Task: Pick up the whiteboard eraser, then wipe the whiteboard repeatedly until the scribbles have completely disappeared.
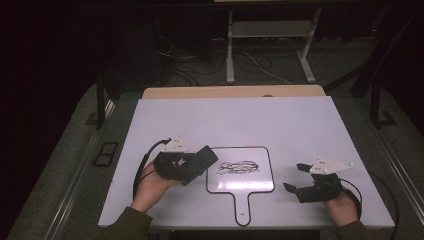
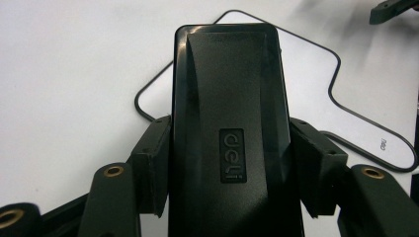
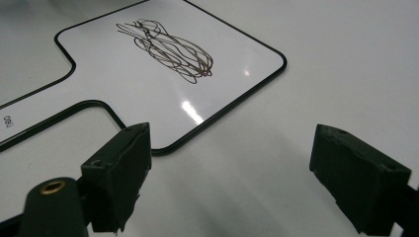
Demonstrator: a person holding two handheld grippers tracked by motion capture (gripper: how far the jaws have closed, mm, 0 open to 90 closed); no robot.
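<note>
High view: white table in a dark room; left tongs grip a black eraser, right tongs wide

The black eraser hides part of the whiteboard, and its near end is cut off below.

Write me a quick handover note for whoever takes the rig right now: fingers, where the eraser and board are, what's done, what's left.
Left gripper: shut on the black eraser, fingers clamping its sides, held at the left edge of the small whiteboard.
Right gripper: open, nothing between its fingers, resting on the table to the right of the board.
Whiteboard: flat on the table, handle toward the person.
Done: eraser picked up.
Left: the dark scribble is unwiped; likely next is wiping it off, perhaps steadying the board with the right.
</note>
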